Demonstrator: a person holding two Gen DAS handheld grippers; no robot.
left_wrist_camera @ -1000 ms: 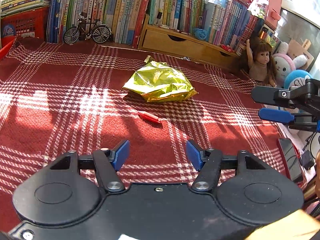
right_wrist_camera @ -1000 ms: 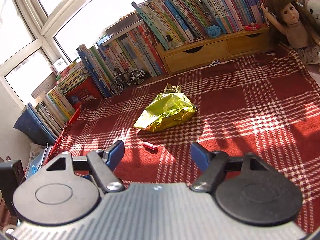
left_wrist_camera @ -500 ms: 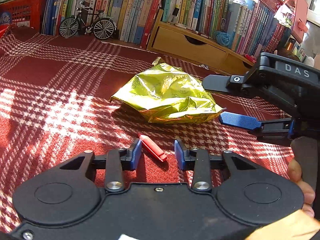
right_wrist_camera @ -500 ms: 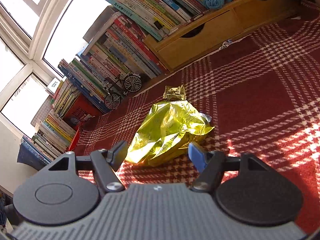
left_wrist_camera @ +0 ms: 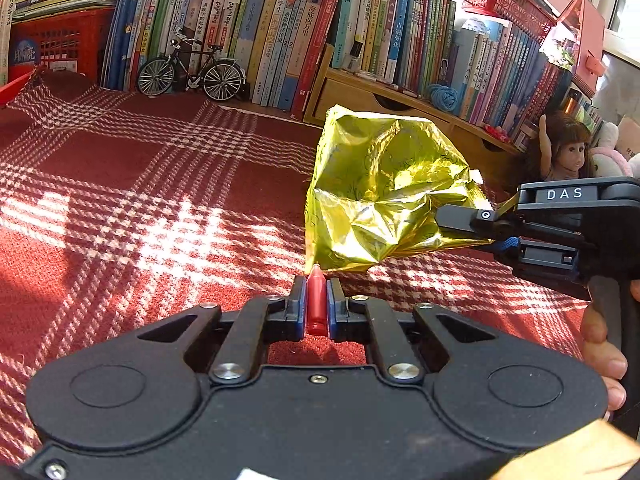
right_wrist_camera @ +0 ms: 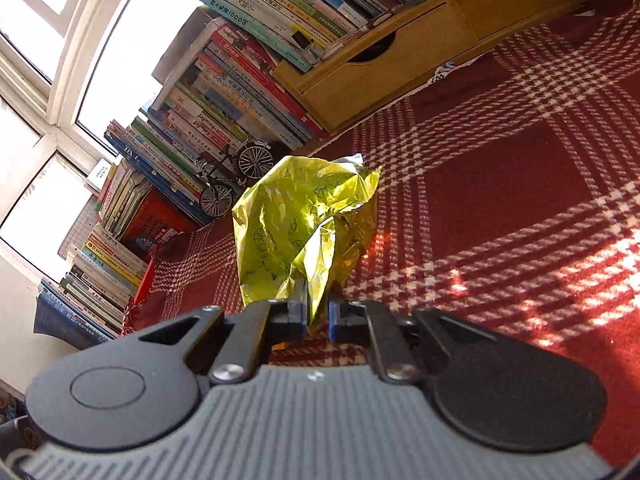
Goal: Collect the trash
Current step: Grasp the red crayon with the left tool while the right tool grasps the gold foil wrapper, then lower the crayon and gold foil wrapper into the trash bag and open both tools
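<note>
My left wrist camera sits low and close over the red plaid cloth (left_wrist_camera: 120, 184), looking forward and slightly down toward the books (left_wrist_camera: 280, 40) across the top of the frame. My right wrist camera is equally low but rolled, so its books (right_wrist_camera: 248, 92) run diagonally through the upper left. Both views share the gold foil bag (left_wrist_camera: 380, 196) (right_wrist_camera: 292, 232), the toy bicycle (left_wrist_camera: 192, 72) (right_wrist_camera: 236, 176) and the wooden drawers (left_wrist_camera: 360, 96) (right_wrist_camera: 400, 64).

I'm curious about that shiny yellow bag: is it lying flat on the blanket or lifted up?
Lifted. The yellow bag is pinched at one edge by the right gripper and stands crumpled above the blanket.
</note>
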